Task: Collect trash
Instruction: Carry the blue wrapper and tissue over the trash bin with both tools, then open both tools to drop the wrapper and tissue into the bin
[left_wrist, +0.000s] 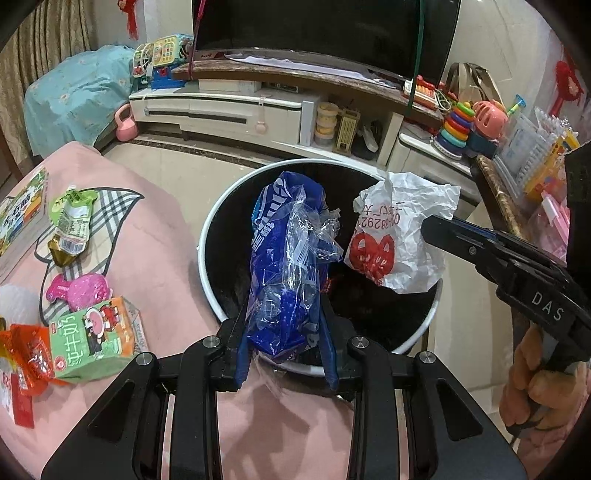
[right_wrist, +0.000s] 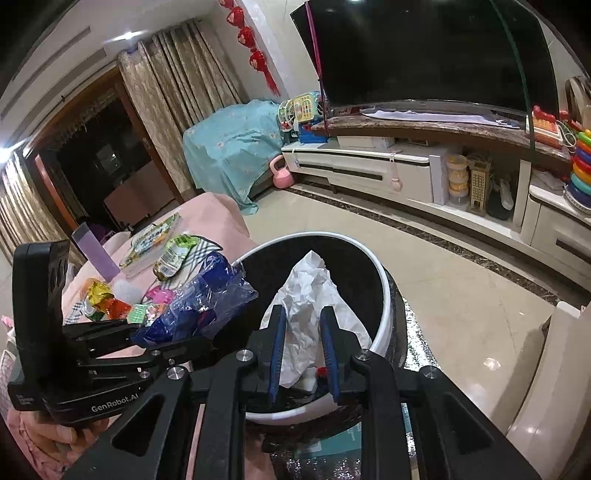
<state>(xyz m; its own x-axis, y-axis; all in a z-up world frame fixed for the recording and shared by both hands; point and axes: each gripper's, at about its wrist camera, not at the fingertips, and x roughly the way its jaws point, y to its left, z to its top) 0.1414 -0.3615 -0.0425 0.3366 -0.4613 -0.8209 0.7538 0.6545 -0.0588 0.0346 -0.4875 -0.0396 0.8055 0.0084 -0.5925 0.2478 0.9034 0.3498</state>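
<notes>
Your left gripper (left_wrist: 284, 325) is clamping a blue plastic wrapper (left_wrist: 284, 258) between its blue pads, and the wrapper is standing up over the near rim of the trash bin (left_wrist: 207, 229). Your right gripper (right_wrist: 303, 332) is clenching a crumpled white paper bag (right_wrist: 306, 291), printed with a red heart shape, and is holding it above the bin's black interior. In the left wrist view, the paper bag is hanging just beside the blue wrapper, over the right side of the bin opening. The white-rimmed bin is standing on the floor against the edge of the counter (left_wrist: 166, 258), which is wearing a pink cloth. More trash is lying on that cloth: a green drink carton (left_wrist: 96, 339), a green pouch (left_wrist: 72, 225), a pink packet (left_wrist: 79, 290) and red wrappers (left_wrist: 29, 358).
</notes>
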